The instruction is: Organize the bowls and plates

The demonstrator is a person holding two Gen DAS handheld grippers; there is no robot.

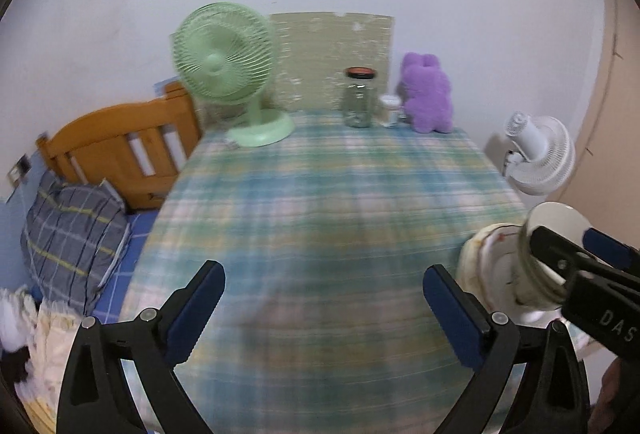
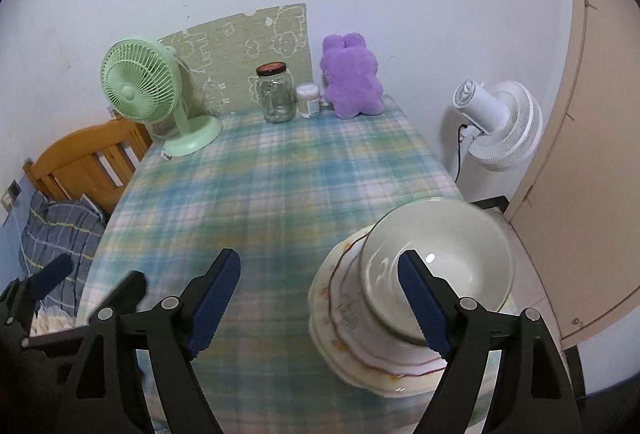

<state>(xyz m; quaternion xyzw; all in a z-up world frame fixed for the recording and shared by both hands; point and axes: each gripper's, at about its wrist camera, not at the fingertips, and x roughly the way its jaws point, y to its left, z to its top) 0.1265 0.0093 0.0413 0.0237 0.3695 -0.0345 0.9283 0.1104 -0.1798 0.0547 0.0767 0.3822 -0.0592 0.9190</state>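
Note:
A white bowl (image 2: 448,254) sits tilted on a stack of cream plates with orange-brown rims (image 2: 344,318) at the near right corner of the plaid-covered table (image 2: 280,173). My right gripper (image 2: 320,306) is open. Its right finger hangs in front of the bowl's near rim and its left finger is over bare cloth. My left gripper (image 1: 326,314) stands open over the cloth with nothing between its fingers. In the left wrist view the bowl (image 1: 556,218) and plates (image 1: 488,266) lie at the right edge, with the right gripper (image 1: 564,236) over them. The left gripper (image 2: 92,274) shows at lower left.
Along the wall stand a green desk fan (image 2: 136,85), a glass jar (image 2: 276,97), a small white container (image 2: 308,99) and a purple plush toy (image 2: 352,77). A white fan (image 2: 500,121) stands off the table's right. A wooden bed end (image 1: 120,149) and pillow (image 1: 72,234) lie left.

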